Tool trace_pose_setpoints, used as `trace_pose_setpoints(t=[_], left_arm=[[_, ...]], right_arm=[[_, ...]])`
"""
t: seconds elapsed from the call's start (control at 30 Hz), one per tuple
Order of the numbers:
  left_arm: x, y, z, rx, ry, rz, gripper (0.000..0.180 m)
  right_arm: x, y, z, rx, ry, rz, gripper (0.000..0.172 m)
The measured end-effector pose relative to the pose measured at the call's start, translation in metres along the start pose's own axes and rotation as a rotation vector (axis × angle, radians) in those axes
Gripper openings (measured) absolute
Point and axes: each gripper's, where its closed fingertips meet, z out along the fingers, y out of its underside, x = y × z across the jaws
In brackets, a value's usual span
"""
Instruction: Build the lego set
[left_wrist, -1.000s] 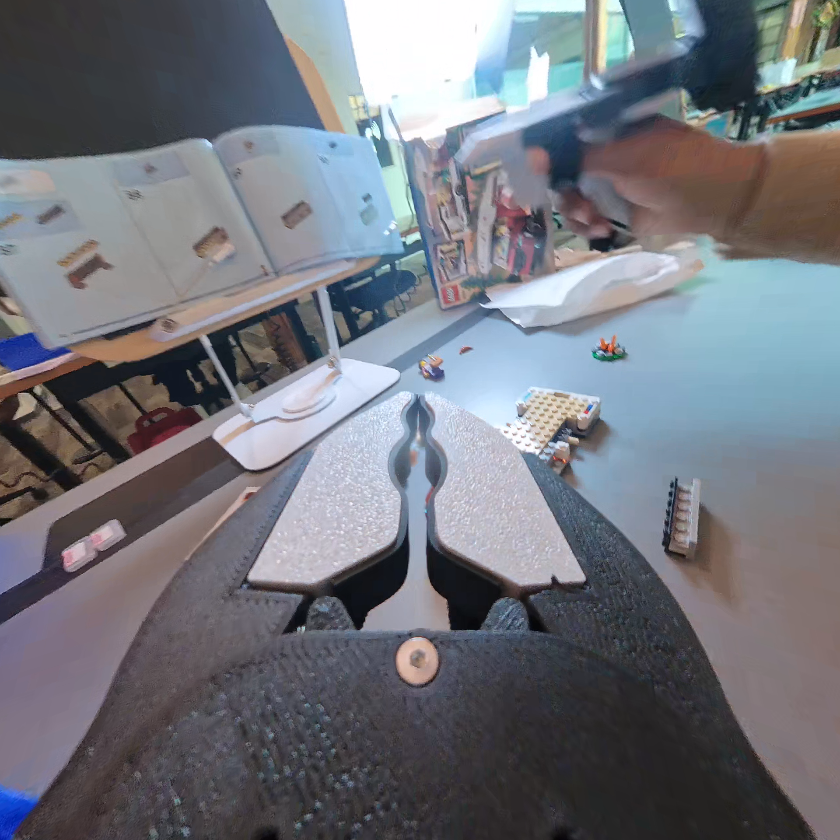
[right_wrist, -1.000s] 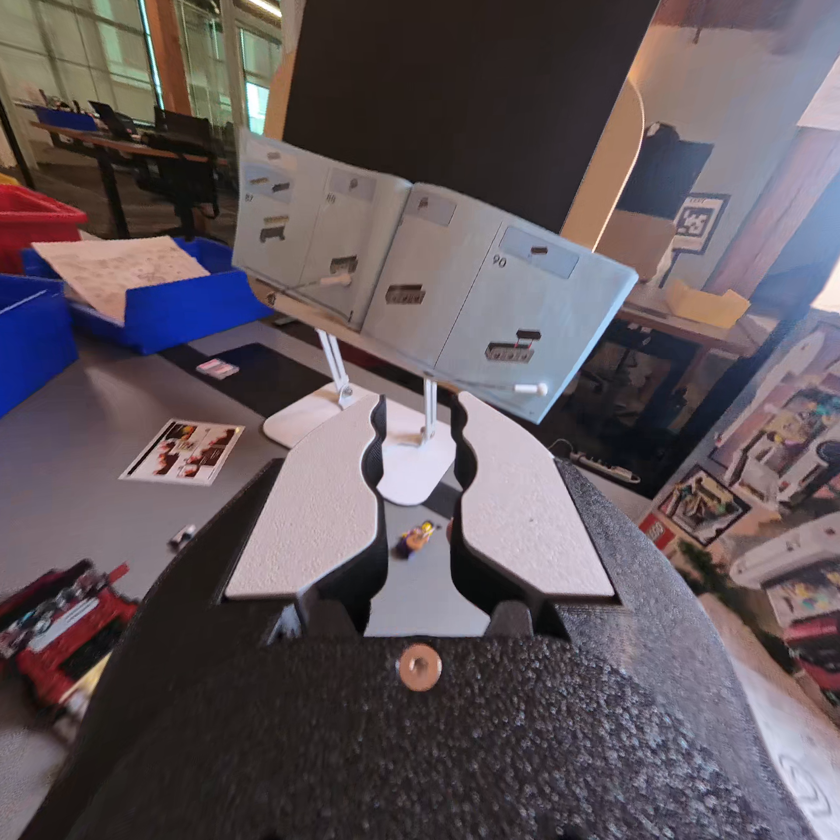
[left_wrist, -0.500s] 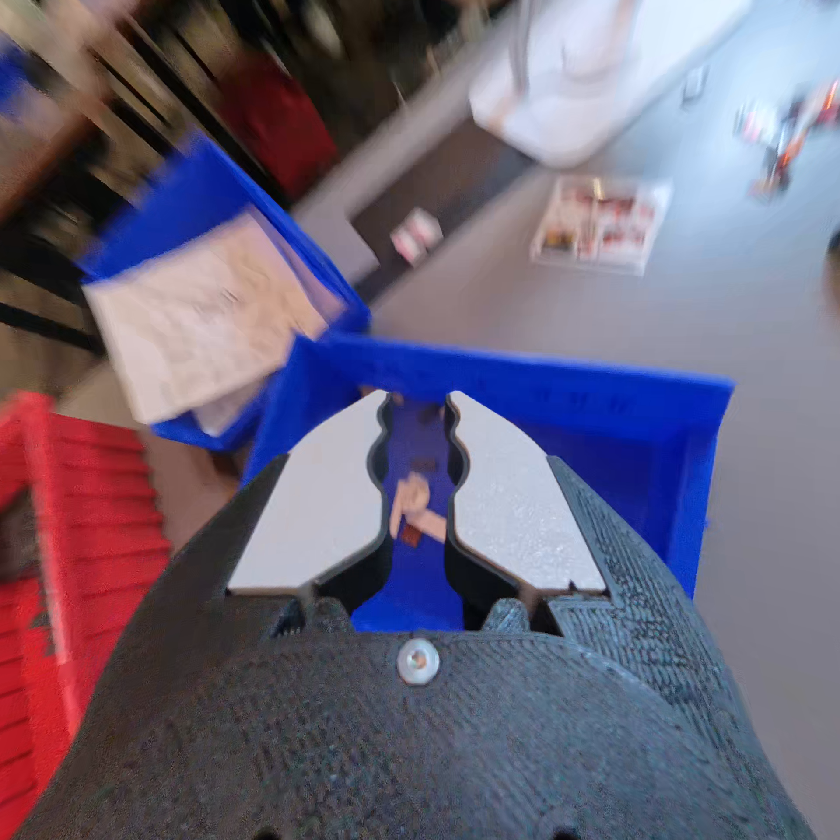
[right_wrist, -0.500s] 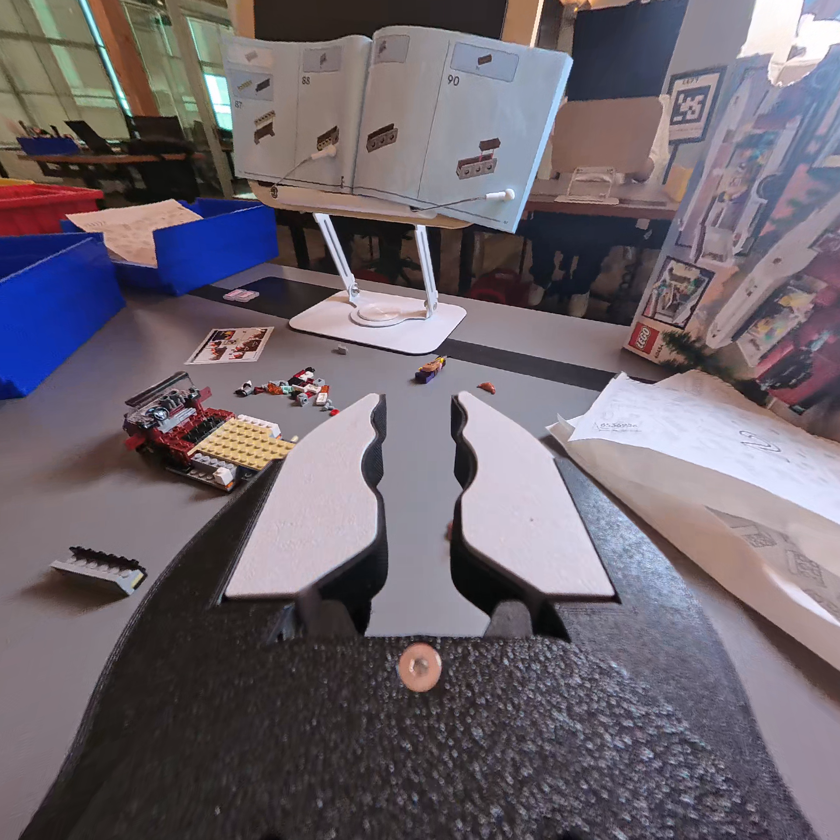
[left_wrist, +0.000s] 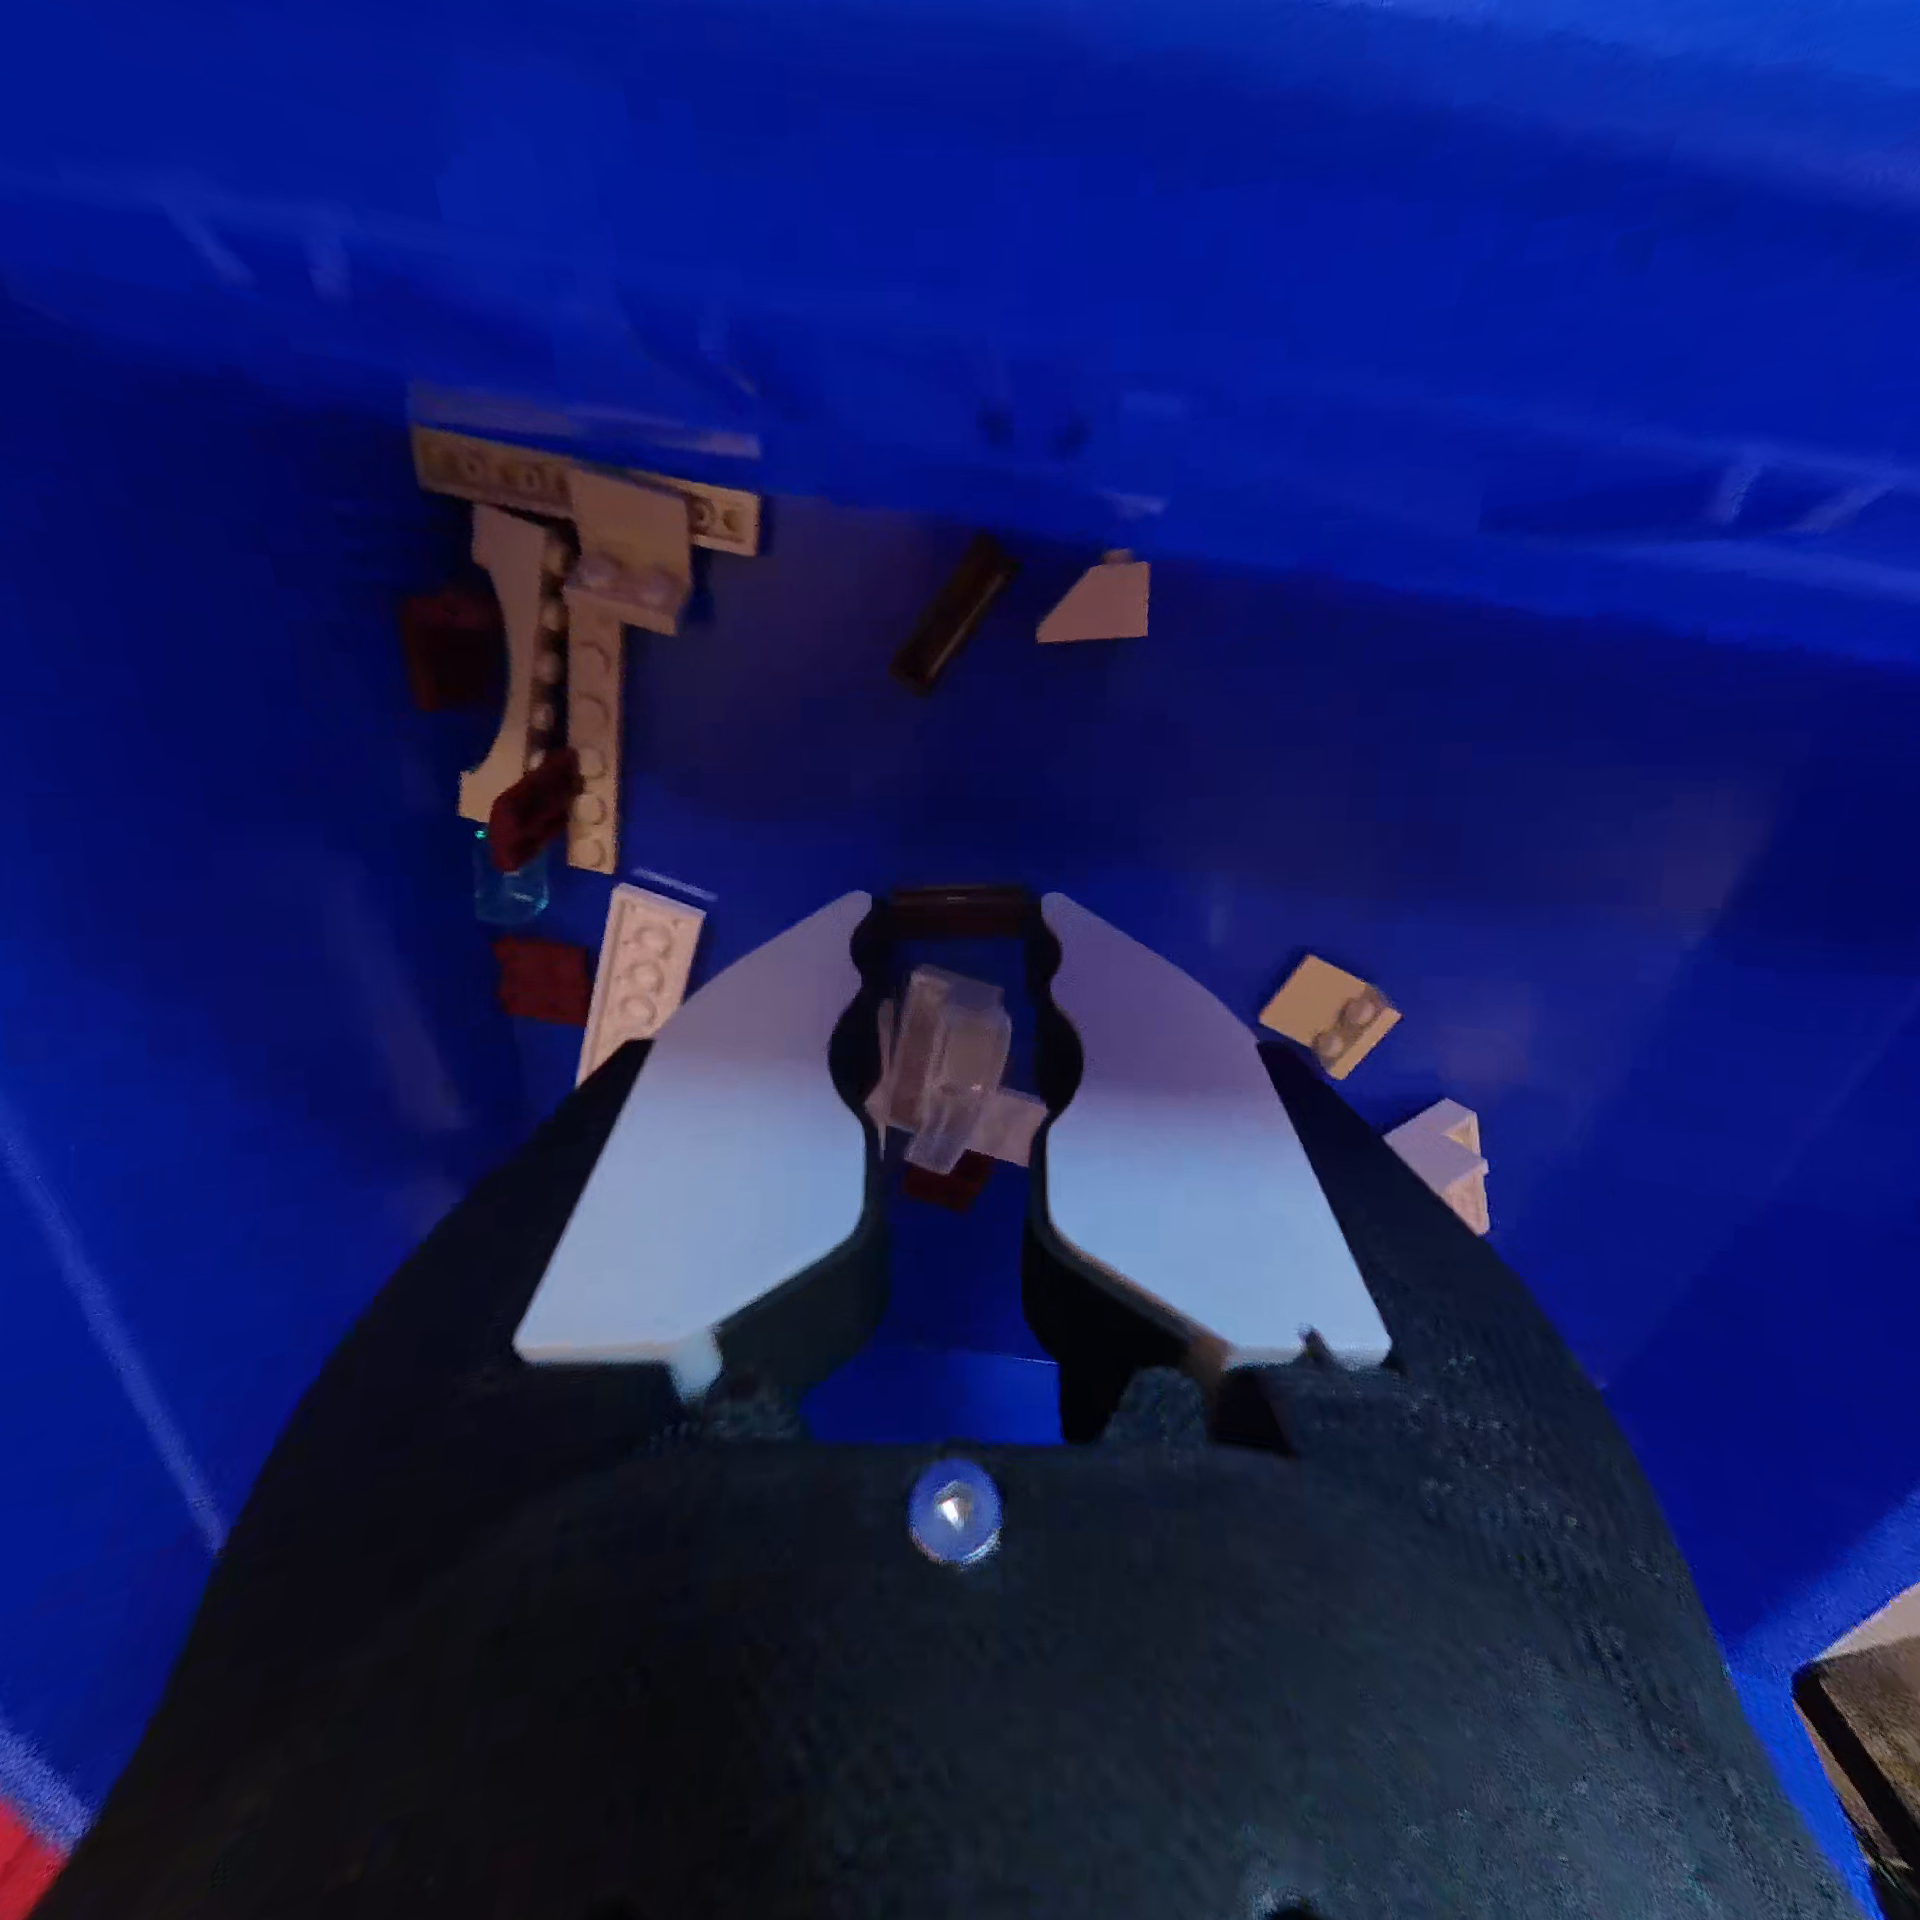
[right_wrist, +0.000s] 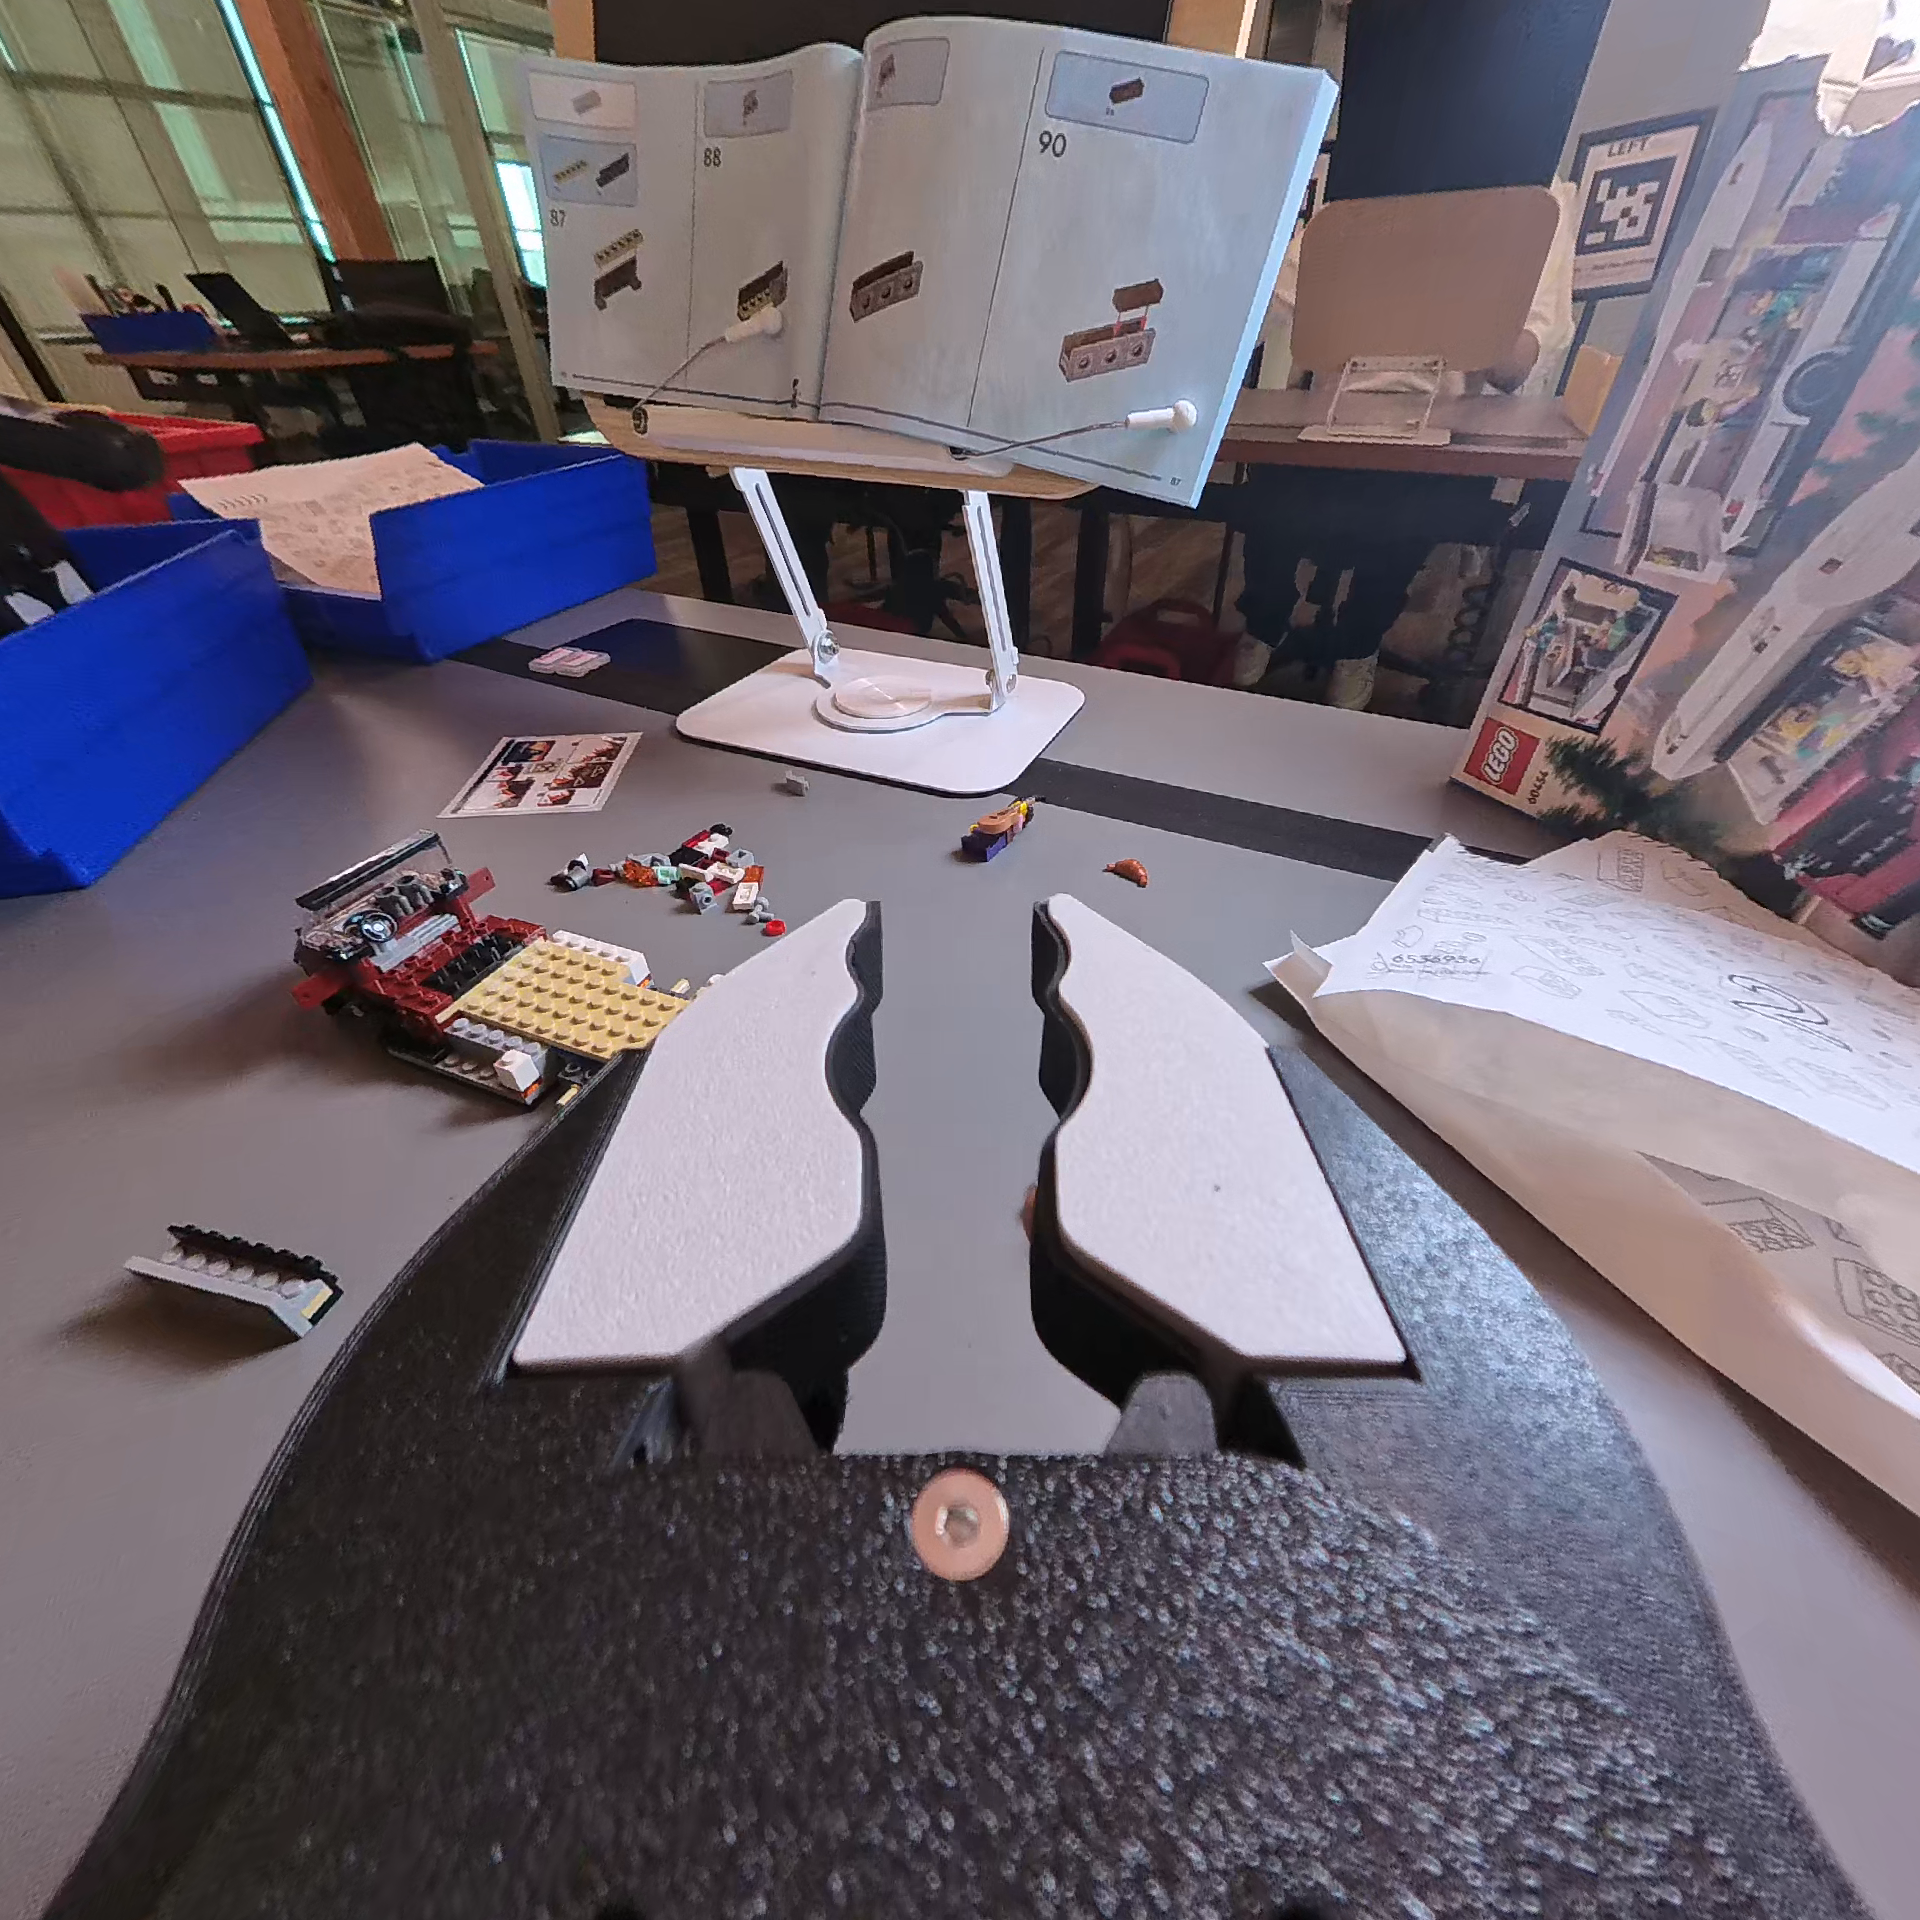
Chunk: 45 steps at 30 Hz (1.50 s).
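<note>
We are holding the left tool (left_wrist: 951, 920) inside the blue bin (left_wrist: 1351, 312), jaws spread over a dark red brick (left_wrist: 953, 911) at frame centre, pads not pressing. Right tool (right_wrist: 956, 914) is hovering spread and bare above the counter (right_wrist: 1195, 831), lower centre.

A blue bin (left_wrist: 1351, 312) holds loose bricks: tan plates (left_wrist: 592, 665) stacked at the far left, dark red bricks (left_wrist: 447, 644) beside them, a white plate (left_wrist: 644, 971), a brown tile (left_wrist: 956, 613) and a clear piece (left_wrist: 945, 1049). On the grey table (right_wrist: 1195, 810) a booklet (right_wrist: 935, 239) lies open on a white stand (right_wrist: 883, 717). Left of centre sits a red car model (right_wrist: 447, 966), with a small pile of pieces (right_wrist: 686, 873) and a sticker sheet (right_wrist: 540, 774) behind it. A paper bag (right_wrist: 1662, 1039) lies right, before a set box (right_wrist: 1714, 468)
</note>
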Motion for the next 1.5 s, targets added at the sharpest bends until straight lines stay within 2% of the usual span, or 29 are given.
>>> trace_pose_setpoints(t=[0.1,0.2,0.3,0.43,0.5,0.57,0.67,0.8,0.93,1.13,1.23,1.4,1.5], left_arm=[[0.005,-0.001,-0.008,0.045,-0.009,0.009,0.026],[0.033,-0.02,-0.051,0.264,0.02,0.034,0.025],[0.1,-0.045,-0.112,0.588,0.155,0.08,0.025],[0.21,-0.072,-0.175,0.993,0.414,0.104,0.025],[0.268,-0.084,-0.191,1.136,0.622,0.093,0.025],[0.316,-0.1,-0.19,1.221,0.817,0.046,0.025],[0.367,-0.127,-0.177,1.231,1.129,-0.087,0.024],[0.398,-0.153,-0.168,1.188,1.433,-0.265,0.025],[0.413,-0.161,-0.164,1.168,1.494,-0.309,0.025],[0.422,-0.163,-0.163,1.142,1.603,-0.398,0.025],[0.422,-0.164,-0.159,1.143,1.605,-0.432,0.025],[0.421,-0.164,-0.154,1.127,1.619,-0.428,0.025],[0.417,-0.164,-0.147,1.142,1.54,-0.37,0.028]], right_arm=[[-0.004,-0.001,0.0,0.001,-0.01,-0.014,0.028],[-0.016,-0.006,-0.002,0.019,-0.036,-0.083,0.028],[-0.047,-0.011,0.0,0.04,-0.123,-0.196,0.028],[-0.114,-0.006,0.006,0.034,-0.341,-0.312,0.029],[-0.151,-0.002,0.006,0.039,-0.448,-0.374,0.029],[-0.185,-0.001,0.003,0.06,-0.531,-0.43,0.029],[-0.219,-0.006,0.0,0.107,-0.579,-0.513,0.029],[-0.229,-0.021,-0.002,0.173,-0.507,-0.545,0.027],[-0.228,-0.032,-0.007,0.223,-0.437,-0.531,0.023],[-0.232,-0.025,-0.001,0.216,-0.383,-0.602,0.019],[-0.228,-0.023,0.004,0.215,-0.347,-0.614,0.01],[-0.23,-0.016,0.005,0.146,-0.468,-0.554,0.009],[-0.225,-0.007,0.001,0.004,-0.621,-0.516,0.01]])
